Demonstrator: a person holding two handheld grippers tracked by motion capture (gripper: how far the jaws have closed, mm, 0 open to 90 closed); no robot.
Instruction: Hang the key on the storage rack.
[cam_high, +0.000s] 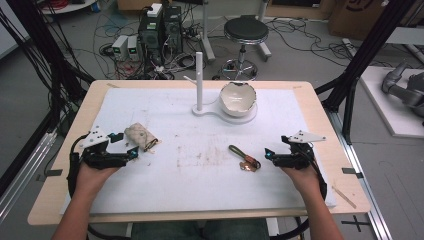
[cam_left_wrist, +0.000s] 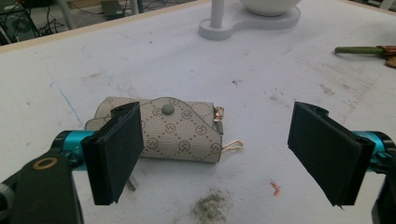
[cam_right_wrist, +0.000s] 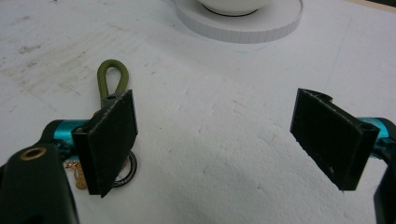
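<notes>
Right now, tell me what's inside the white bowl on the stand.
In the high view the white bowl tilts toward the camera on the white stand. Its visible inner wall is bare and cream-coloured. The near rim hides the lowest part, so anything small there cannot be seen.

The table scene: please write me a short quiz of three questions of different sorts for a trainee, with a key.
1. True or false: the left gripper has its jaws closed on the patterned pouch.
2. What sits on the white stand beside its upright post?
A. a white bowl
B. a red cup
C. a glass bottle
3. Fill in: the olive green strap with a ring lies next to the ______ gripper.

Key
1. False; the jaws are open, the pouch lies on the table.
2. A, the white bowl.
3. right; it lies by the right gripper.
</notes>
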